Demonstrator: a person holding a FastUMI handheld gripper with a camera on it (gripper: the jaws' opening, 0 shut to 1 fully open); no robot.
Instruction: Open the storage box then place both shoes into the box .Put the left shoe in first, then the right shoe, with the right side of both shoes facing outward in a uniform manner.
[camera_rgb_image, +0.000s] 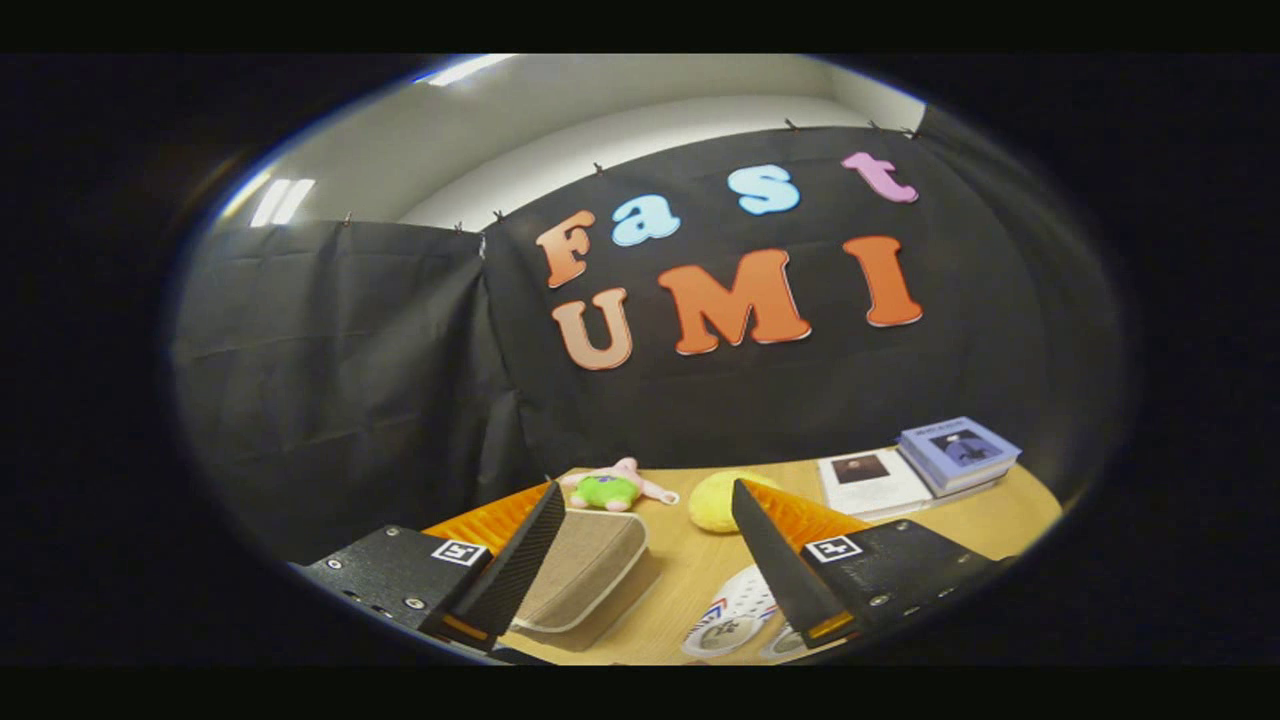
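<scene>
Pink-and-green plush toy (612, 487) beside a yellow ball (716, 502) on the wooden table (680, 580), books (915, 465) beyond.

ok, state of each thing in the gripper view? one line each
gripper: open, fingers wide apart above the table, holding nothing
storage box: lid shut, flat on the table, partly behind one finger
shoe: on the table between the fingers, not yet in the box
plush toy: lying flat, beyond the fingers
yellow round thing: resting beside the toy
books: closed, lying flat, one overlapping another
</scene>
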